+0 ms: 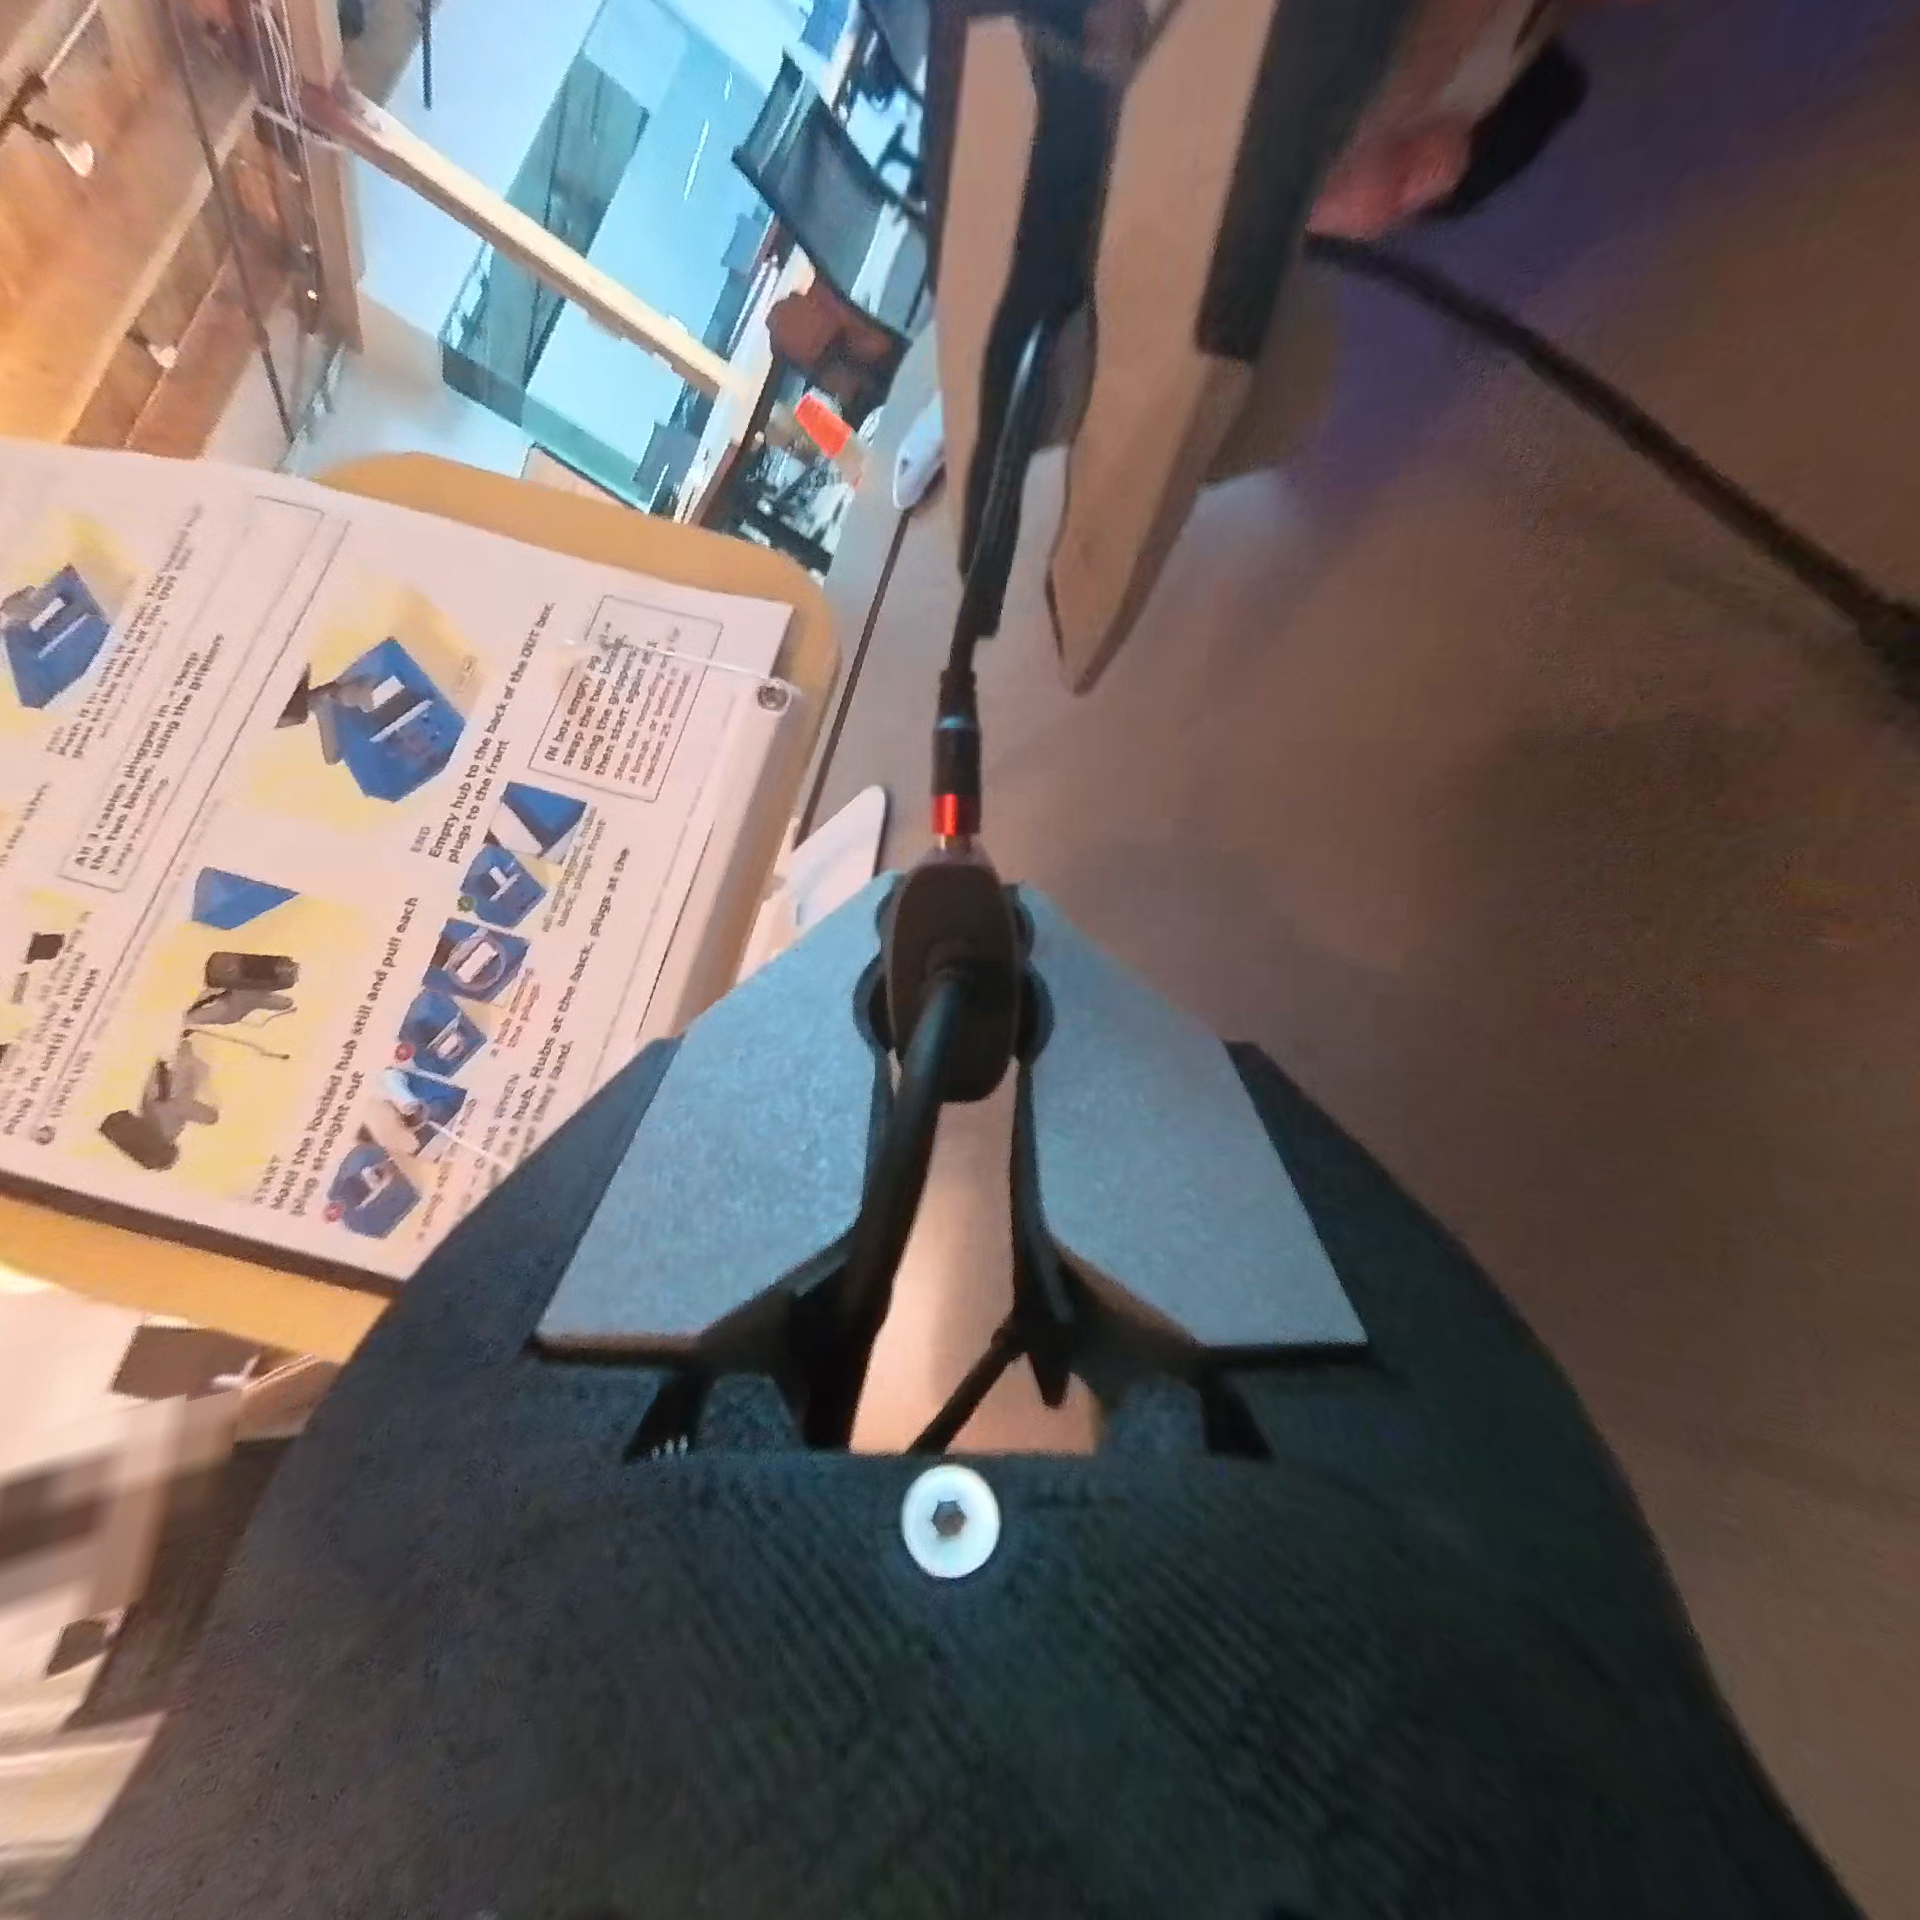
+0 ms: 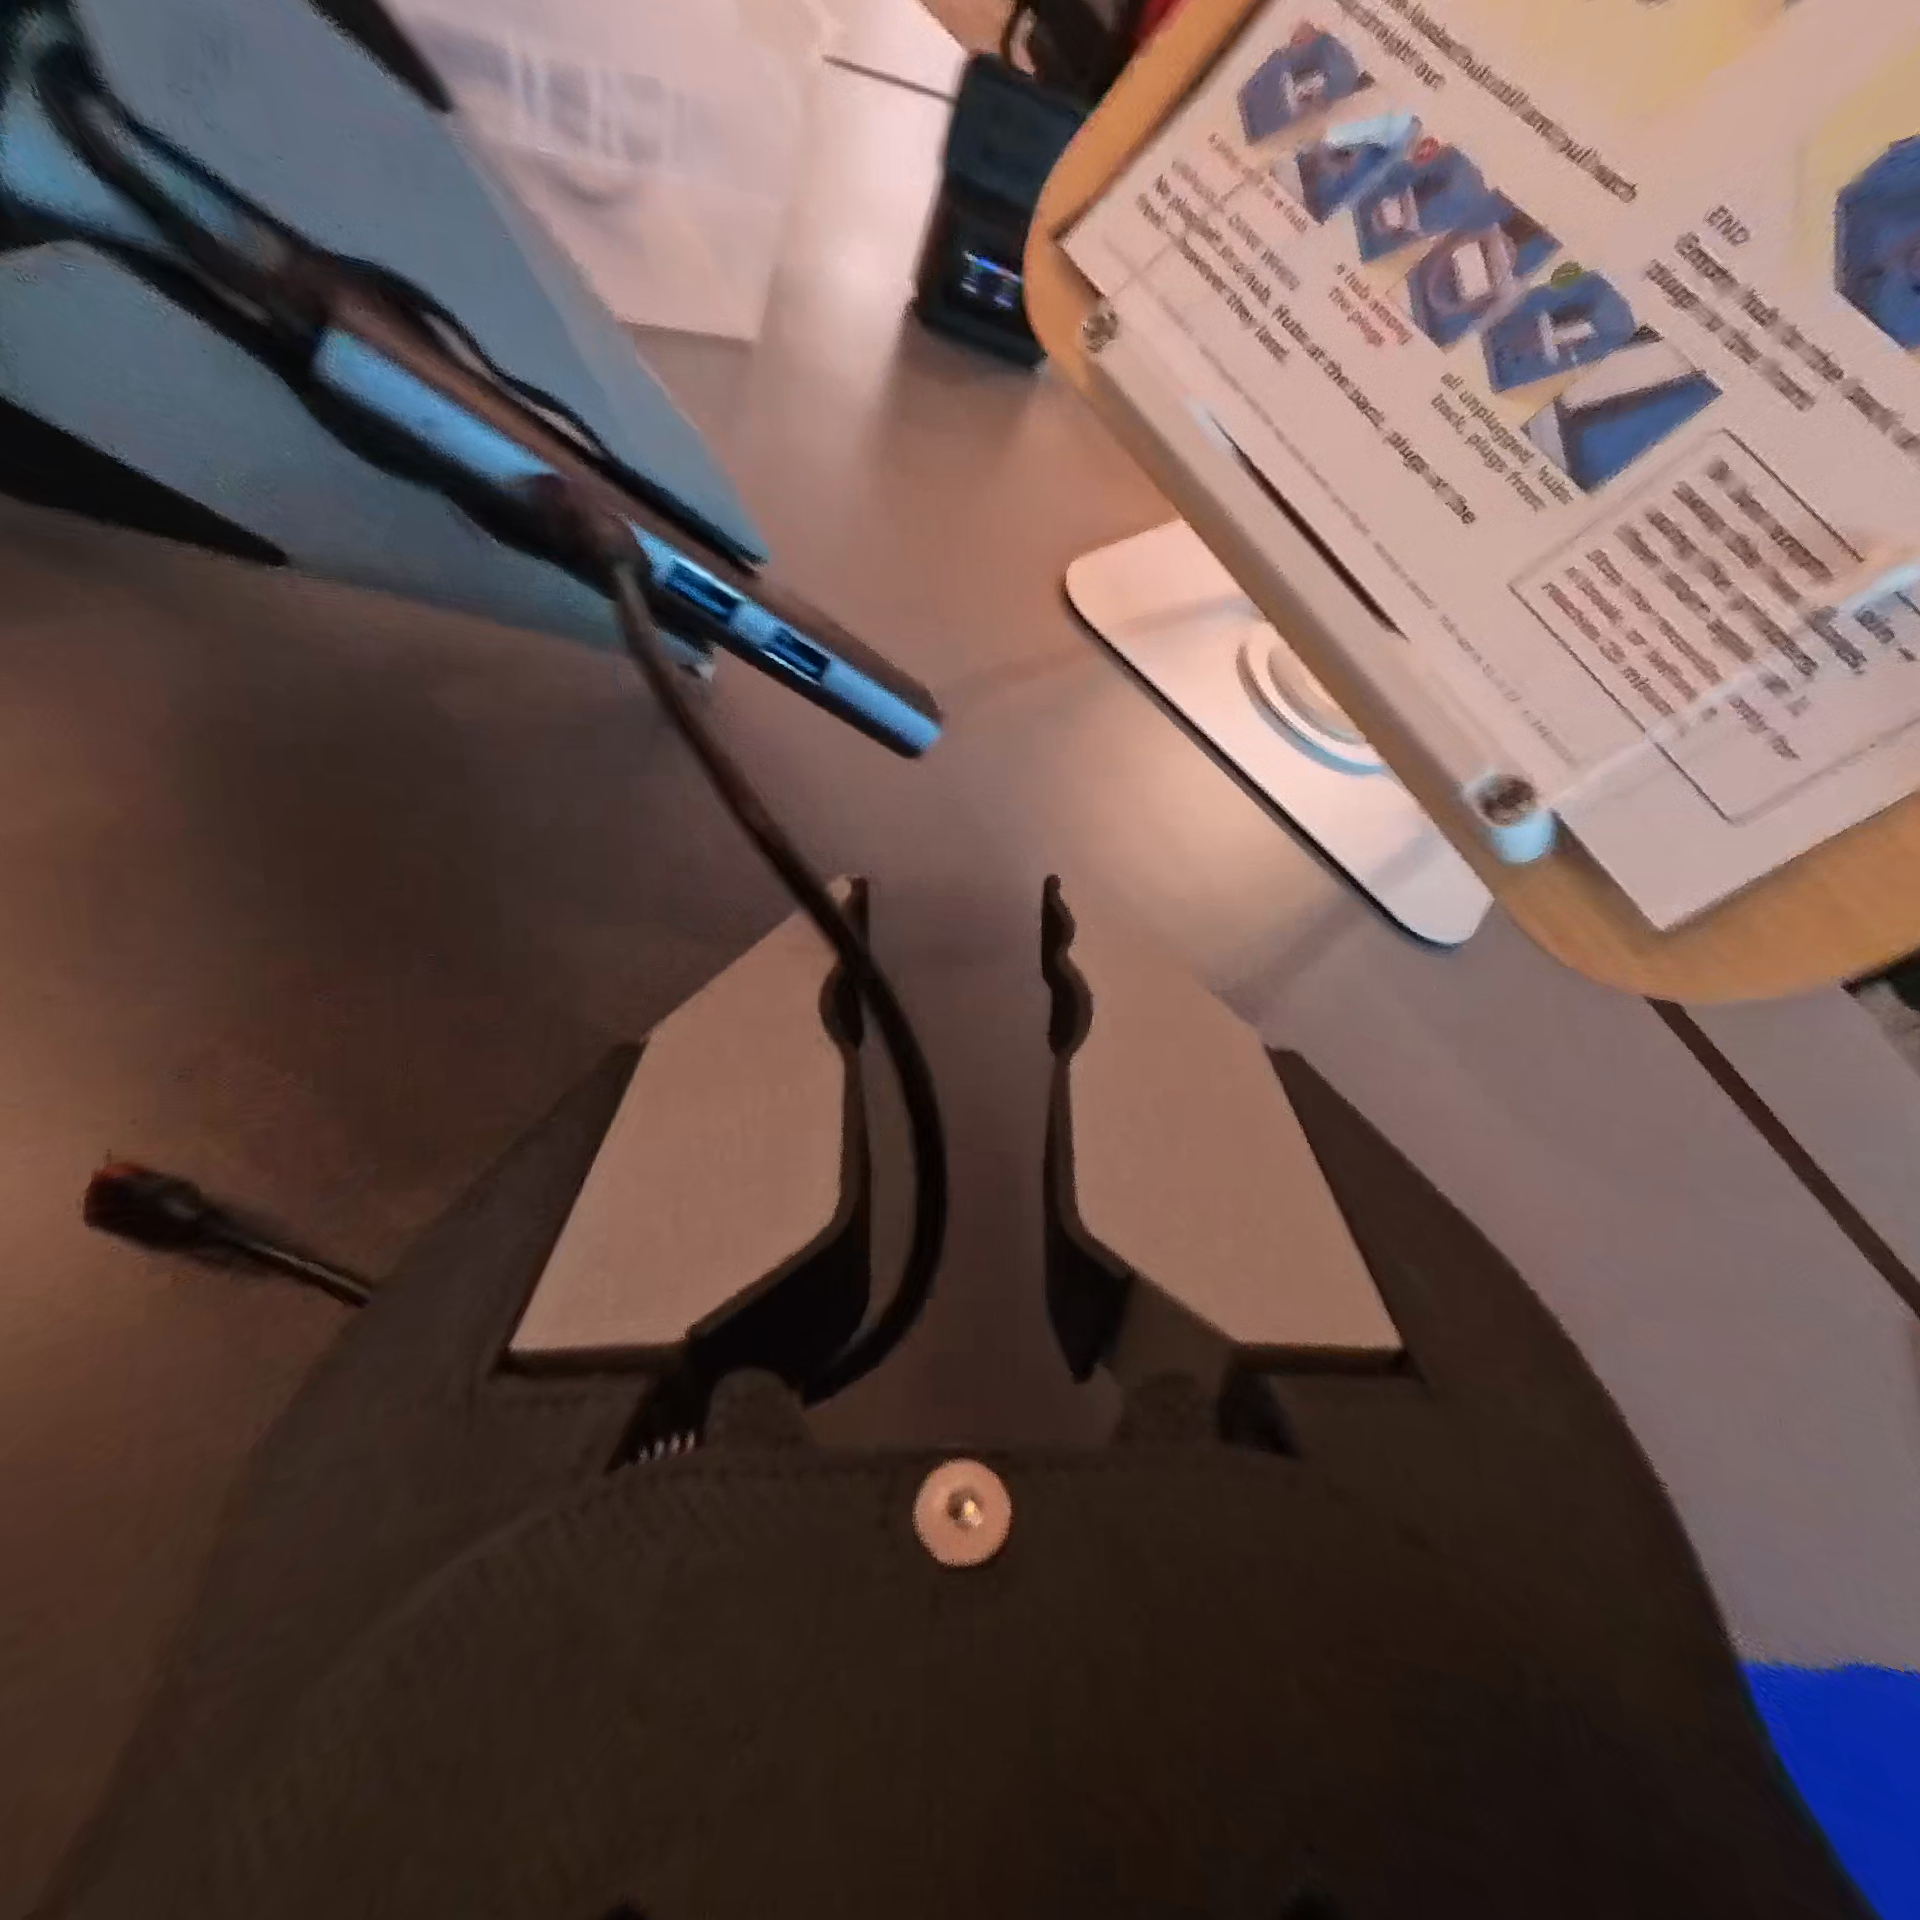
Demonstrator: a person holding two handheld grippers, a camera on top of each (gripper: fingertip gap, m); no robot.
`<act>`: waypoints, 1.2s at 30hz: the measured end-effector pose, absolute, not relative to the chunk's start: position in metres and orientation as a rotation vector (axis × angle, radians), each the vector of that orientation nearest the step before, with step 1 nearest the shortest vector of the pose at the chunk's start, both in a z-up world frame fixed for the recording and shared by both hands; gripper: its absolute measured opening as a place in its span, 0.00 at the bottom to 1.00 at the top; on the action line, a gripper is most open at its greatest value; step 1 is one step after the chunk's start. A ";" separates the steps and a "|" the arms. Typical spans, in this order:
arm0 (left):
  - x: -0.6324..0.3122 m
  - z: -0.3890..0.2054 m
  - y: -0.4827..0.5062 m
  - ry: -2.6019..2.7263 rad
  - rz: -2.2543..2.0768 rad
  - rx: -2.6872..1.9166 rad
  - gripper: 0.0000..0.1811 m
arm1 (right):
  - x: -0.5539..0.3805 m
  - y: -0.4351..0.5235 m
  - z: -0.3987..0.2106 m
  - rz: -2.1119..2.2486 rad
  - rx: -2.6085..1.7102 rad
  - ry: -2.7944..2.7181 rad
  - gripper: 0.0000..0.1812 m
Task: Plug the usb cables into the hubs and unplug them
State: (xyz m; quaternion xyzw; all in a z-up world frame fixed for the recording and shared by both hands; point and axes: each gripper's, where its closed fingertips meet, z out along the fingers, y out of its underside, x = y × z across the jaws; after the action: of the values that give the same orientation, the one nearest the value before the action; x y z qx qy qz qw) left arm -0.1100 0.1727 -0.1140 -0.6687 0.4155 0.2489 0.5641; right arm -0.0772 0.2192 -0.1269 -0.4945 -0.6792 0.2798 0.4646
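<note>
Item: USB plug [image 1: 951, 997], light, rigid, pinched in my left claw [image 1: 954, 940], limp cable trailing behind; hub [image 2: 727, 613] ahead of my open right claw [image 2: 954, 914], seemingly slick, best gripped by its flat sides.

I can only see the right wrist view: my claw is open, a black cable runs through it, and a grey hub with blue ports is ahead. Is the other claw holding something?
Observer: Yes. The left claw is shut on a black plug.
Operator: Does anything stick out past it?
Observer: A red-ringed connector sits just beyond the claw tips, and its black cable runs straight on ahead.
Operator: Is a person visible anywhere?
Observer: Only what looks like part of a hand, at the top of the left wrist view.
</note>
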 end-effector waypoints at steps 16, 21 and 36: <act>-0.043 -0.091 0.133 0.990 -0.099 -1.466 0.09 | -0.074 0.135 -0.124 1.013 -0.986 -1.892 0.12; -0.054 -0.097 0.142 0.937 -0.136 -1.576 0.18 | -0.076 0.152 -0.122 0.914 -1.063 -1.815 0.11; -0.105 -0.081 0.159 0.641 -0.126 -1.645 0.39 | 0.001 0.239 -0.023 0.541 -1.317 -1.318 0.08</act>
State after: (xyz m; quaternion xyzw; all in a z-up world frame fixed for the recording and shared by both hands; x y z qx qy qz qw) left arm -0.1054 0.1589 -0.0808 -0.7193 0.2804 -0.0551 0.6332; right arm 0.0009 0.2393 -0.0228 -0.5598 -0.5604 0.2300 0.5654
